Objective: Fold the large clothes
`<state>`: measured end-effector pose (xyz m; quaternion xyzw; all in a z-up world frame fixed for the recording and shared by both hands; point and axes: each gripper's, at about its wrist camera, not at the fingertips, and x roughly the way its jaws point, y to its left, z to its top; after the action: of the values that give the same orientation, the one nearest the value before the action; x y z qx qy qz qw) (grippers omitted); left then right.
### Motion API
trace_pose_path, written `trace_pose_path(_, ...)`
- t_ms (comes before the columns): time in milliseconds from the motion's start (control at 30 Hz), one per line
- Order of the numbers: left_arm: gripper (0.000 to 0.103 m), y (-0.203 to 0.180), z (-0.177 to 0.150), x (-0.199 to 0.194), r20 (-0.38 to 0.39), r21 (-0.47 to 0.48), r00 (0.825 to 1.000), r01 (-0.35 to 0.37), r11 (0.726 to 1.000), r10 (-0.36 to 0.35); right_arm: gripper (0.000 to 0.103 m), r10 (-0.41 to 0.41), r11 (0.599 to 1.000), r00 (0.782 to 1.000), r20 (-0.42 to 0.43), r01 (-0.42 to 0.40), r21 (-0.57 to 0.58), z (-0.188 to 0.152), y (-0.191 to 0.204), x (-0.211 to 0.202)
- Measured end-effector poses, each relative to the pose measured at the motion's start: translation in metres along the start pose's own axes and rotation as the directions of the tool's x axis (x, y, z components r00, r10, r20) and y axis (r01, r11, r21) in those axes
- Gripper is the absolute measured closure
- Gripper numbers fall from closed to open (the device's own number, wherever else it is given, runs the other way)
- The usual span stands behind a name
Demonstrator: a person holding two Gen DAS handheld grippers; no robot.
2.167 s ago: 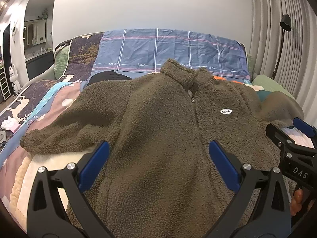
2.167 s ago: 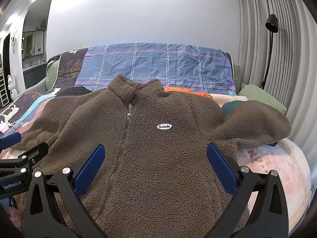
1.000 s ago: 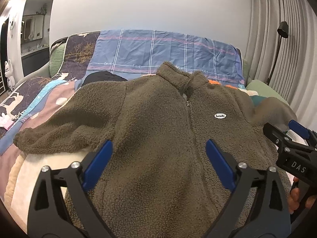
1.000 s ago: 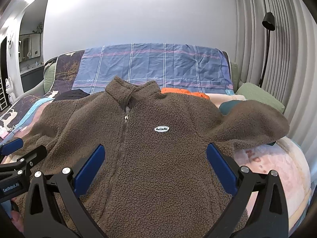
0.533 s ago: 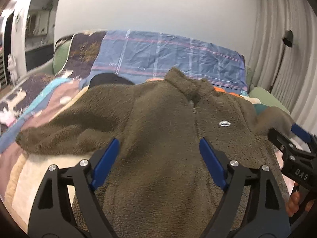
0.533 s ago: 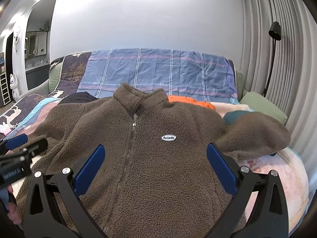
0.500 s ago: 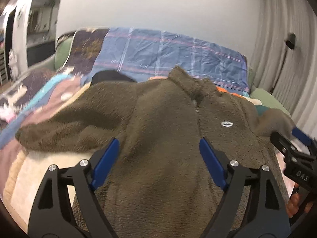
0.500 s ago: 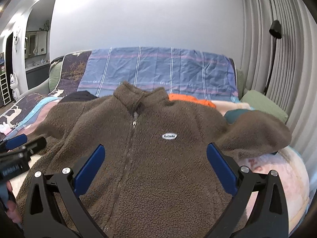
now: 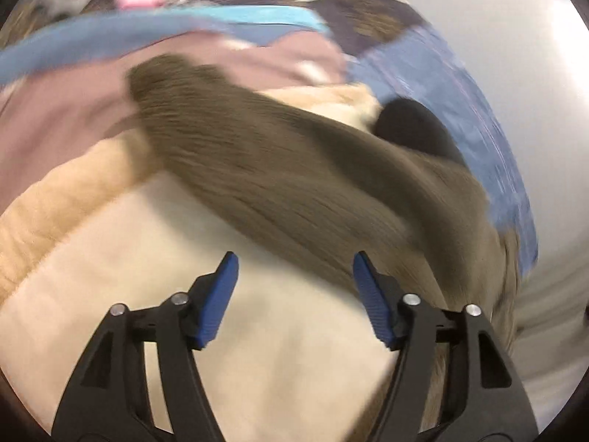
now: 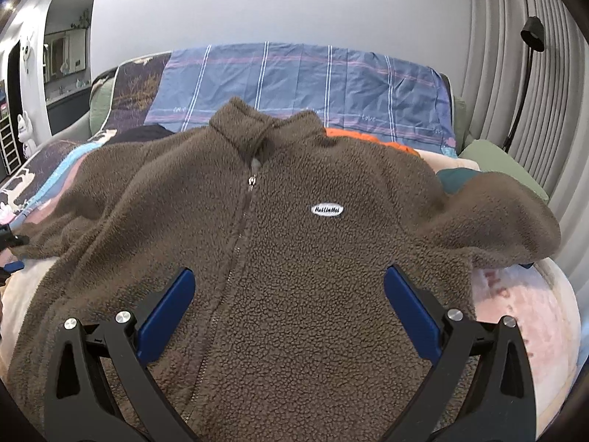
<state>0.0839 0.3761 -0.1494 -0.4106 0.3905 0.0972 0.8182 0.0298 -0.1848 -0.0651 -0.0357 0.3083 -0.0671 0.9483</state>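
Because your left gripper [image 9: 292,272], jaws narrowing around nothing, aims at the fleece jacket [image 10: 294,258] sleeve [image 9: 257,162] toward eleven o'clock, your right gripper [image 10: 287,291] hovers open.

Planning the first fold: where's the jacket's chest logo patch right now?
In the right wrist view, the logo patch sits right of the zipper on the brown fleece jacket, below the collar.

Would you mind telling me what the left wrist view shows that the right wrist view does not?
Only the left wrist view shows the left gripper, jaws apart with nothing between them, having just been closing, over a cream blanket. Only the right wrist view shows the right gripper, open, plus the jacket's zipper and logo patch. Both show the brown fleece jacket and its sleeve.
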Motion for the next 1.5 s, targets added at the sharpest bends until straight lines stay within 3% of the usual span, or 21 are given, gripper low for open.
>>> trace_pose_path(100,0.028,0.018,0.018,0.010,0.011,-0.059,1.000,-0.008,0.998,0.008,0.001,-0.008,1.000,1.000,-0.015,0.008,-0.020,0.000,0.004,0.005)
trace_pose_path(167,0.032,0.025,0.027,0.017,0.025,-0.093,0.999,-0.021,0.995,0.023,0.001,-0.010,0.999,1.000,-0.024,0.009,-0.032,0.000,0.005,0.007)
trace_pose_path(200,0.047,0.027,0.033,0.020,0.034,-0.108,0.999,-0.016,0.994,0.020,0.001,-0.003,0.999,0.999,-0.034,0.002,-0.035,0.000,0.005,0.008)
trace_pose_path(233,0.076,0.027,0.039,0.023,0.046,-0.116,0.999,-0.004,0.993,0.009,0.001,0.006,0.999,0.999,-0.045,-0.008,-0.036,0.000,0.004,0.008)
trace_pose_path(267,0.086,0.025,0.044,0.024,0.055,-0.116,0.998,0.007,0.993,0.000,0.001,0.021,0.999,0.998,-0.059,-0.023,-0.034,0.000,0.002,0.007)
trace_pose_path(400,0.091,-0.013,0.055,-0.004,0.170,-0.039,0.985,0.042,0.998,-0.035,0.001,0.032,0.999,0.997,-0.077,-0.034,-0.025,0.005,-0.014,0.001)
trace_pose_path(533,0.091,-0.117,0.045,-0.059,0.272,0.194,0.947,0.120,0.974,-0.171,0.001,-0.033,0.999,0.998,-0.062,0.032,-0.019,0.012,-0.035,0.003)
trace_pose_path(567,0.091,-0.151,0.036,-0.071,0.275,0.276,0.936,0.142,0.951,-0.219,0.001,-0.035,0.999,0.998,-0.059,0.035,-0.004,0.013,-0.041,0.002)
trace_pose_path(633,0.091,-0.223,0.008,-0.090,0.247,0.447,0.912,0.192,0.874,-0.327,0.001,-0.023,0.999,0.998,-0.052,0.025,0.035,0.016,-0.054,0.001)
trace_pose_path(667,0.091,-0.266,-0.016,-0.097,0.206,0.542,0.897,0.228,0.809,-0.391,0.001,-0.021,0.998,0.999,-0.047,0.024,0.050,0.017,-0.059,0.000)
trace_pose_path(733,0.090,-0.312,-0.053,-0.104,0.133,0.638,0.875,0.283,0.716,-0.465,0.001,-0.031,0.997,0.999,-0.033,0.033,0.077,0.017,-0.070,-0.003)
trace_pose_path(800,0.089,-0.361,-0.101,-0.096,0.011,0.721,0.857,0.350,0.599,-0.515,0.001,-0.045,0.994,0.999,-0.030,0.048,0.098,0.014,-0.084,-0.005)
trace_pose_path(867,0.086,-0.395,-0.155,-0.075,-0.103,0.780,0.859,0.383,0.495,-0.502,0.001,-0.058,0.991,0.997,-0.045,0.063,0.118,0.009,-0.098,-0.004)
trace_pose_path(967,0.066,-0.416,-0.220,-0.028,-0.244,0.821,0.881,0.410,0.397,-0.405,0.001,-0.064,0.985,0.994,-0.088,0.078,0.157,0.001,-0.118,0.002)
trace_pose_path(1033,0.049,-0.416,-0.246,-0.002,-0.310,0.837,0.894,0.418,0.354,-0.324,0.001,-0.041,0.978,0.991,-0.125,0.065,0.197,-0.006,-0.133,0.008)
trace_pose_path(1100,0.045,-0.406,-0.262,0.017,-0.327,0.863,0.913,0.394,0.316,-0.245,0.001,0.012,0.972,0.988,-0.155,0.025,0.235,-0.011,-0.144,0.014)
trace_pose_path(1267,0.031,-0.366,-0.252,0.003,-0.219,0.921,0.954,0.272,0.281,-0.204,0.001,0.153,0.965,0.976,-0.155,-0.115,0.234,-0.003,-0.145,0.035)
trace_pose_path(1333,0.030,-0.350,-0.235,-0.004,-0.157,0.932,0.968,0.212,0.294,-0.198,0.002,0.208,0.960,0.968,-0.142,-0.174,0.221,0.009,-0.140,0.052)
trace_pose_path(1367,0.030,-0.347,-0.228,-0.007,-0.133,0.932,0.973,0.187,0.311,-0.187,0.002,0.248,0.950,0.959,-0.139,-0.213,0.227,0.018,-0.137,0.066)
trace_pose_path(1433,0.030,-0.325,-0.200,-0.004,-0.082,0.916,0.984,0.136,0.377,-0.158,0.002,0.314,0.928,0.938,-0.144,-0.271,0.256,0.034,-0.128,0.091)
trace_pose_path(1500,0.030,-0.304,-0.171,0.001,-0.037,0.875,0.992,0.091,0.476,-0.121,0.002,0.352,0.915,0.924,-0.149,-0.306,0.264,0.051,-0.118,0.120)
